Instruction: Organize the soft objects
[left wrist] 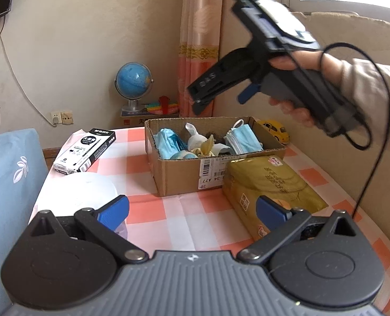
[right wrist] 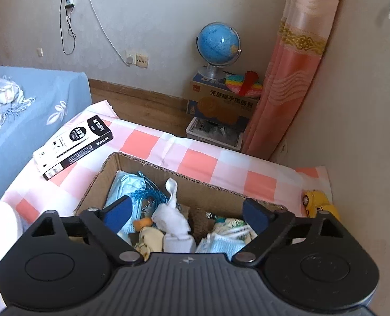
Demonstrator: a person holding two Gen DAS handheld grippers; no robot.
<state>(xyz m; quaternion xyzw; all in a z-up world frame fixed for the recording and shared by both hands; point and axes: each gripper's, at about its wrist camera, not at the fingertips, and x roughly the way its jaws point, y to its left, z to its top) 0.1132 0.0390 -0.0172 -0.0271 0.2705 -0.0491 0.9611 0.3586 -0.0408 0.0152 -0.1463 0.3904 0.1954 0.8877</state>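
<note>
Soft objects point(right wrist: 168, 221) fill the cardboard box point(left wrist: 184, 176); right gripper point(right wrist: 188, 212) hangs above, fingers apart, empty; left gripper point(left wrist: 192, 209) also apart.

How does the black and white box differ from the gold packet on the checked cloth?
The black and white box is a stiff, sharp-edged carton; the gold packet looks like a soft, glossy wrapper. The box lies left of the cardboard box, apart from it; the packet lies right, up against it. Both lie flat on the cloth, outside the cardboard box.

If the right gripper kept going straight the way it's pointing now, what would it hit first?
Probably the white sock in the open cardboard box; the open right gripper points down at the soft pile, though depth is unclear.
</note>
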